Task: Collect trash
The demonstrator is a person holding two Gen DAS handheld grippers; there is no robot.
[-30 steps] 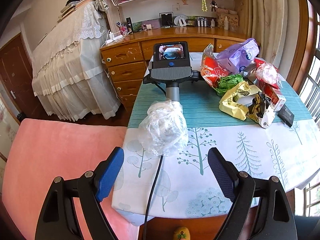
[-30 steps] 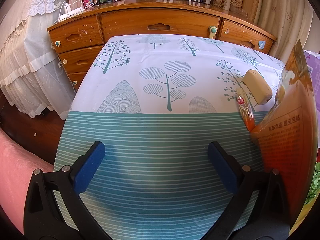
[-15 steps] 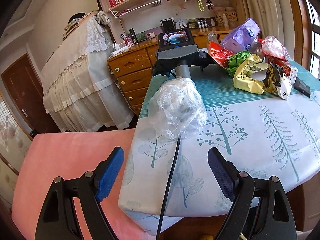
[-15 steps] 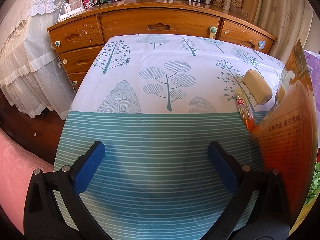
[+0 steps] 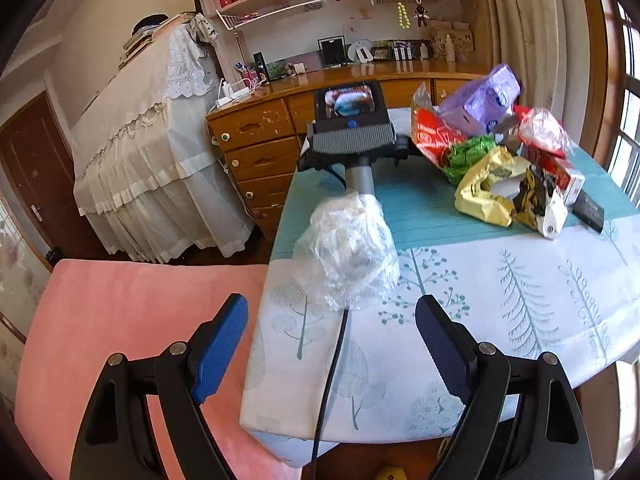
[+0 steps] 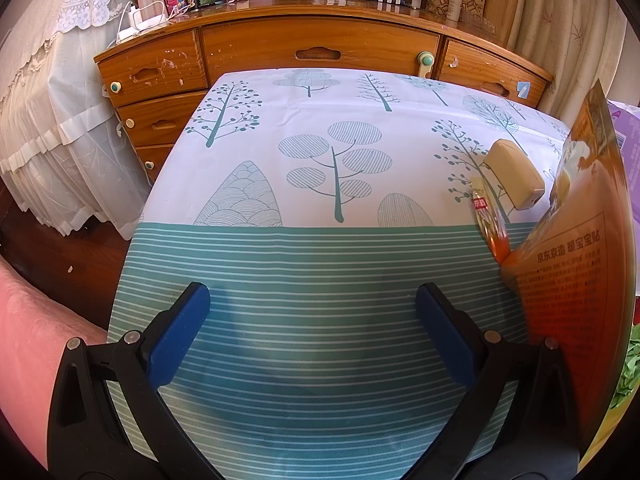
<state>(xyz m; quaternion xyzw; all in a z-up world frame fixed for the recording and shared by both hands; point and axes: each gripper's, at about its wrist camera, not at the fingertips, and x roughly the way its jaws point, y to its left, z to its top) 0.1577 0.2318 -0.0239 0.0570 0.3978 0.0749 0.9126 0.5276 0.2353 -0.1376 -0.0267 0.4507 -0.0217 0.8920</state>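
In the left wrist view a heap of trash lies on the table's far right: a purple bag (image 5: 482, 98), a red packet (image 5: 430, 136), green wrapping (image 5: 468, 154), a yellow wrapper (image 5: 484, 190) and a red-and-white box (image 5: 562, 176). My left gripper (image 5: 332, 336) is open and empty, held above the table's near left corner, well short of the heap. My right gripper (image 6: 312, 336) is open and empty, resting over the striped cloth; its body and screen show in the left wrist view (image 5: 352, 124), its handle wrapped in clear plastic (image 5: 346, 252). An orange packet (image 6: 580, 240) stands just right of the right gripper.
A tree-patterned tablecloth (image 5: 500, 300) covers the table. A cream case (image 6: 514, 174) and a small sachet (image 6: 490, 222) lie by the orange packet. A black cable (image 5: 332, 372) hangs over the near edge. A pink chair (image 5: 120, 312) stands left. A wooden dresser (image 6: 320, 48) stands behind.
My left gripper has drawn back and swung left, so the table and trash heap sit further right and away. My right gripper has not moved.
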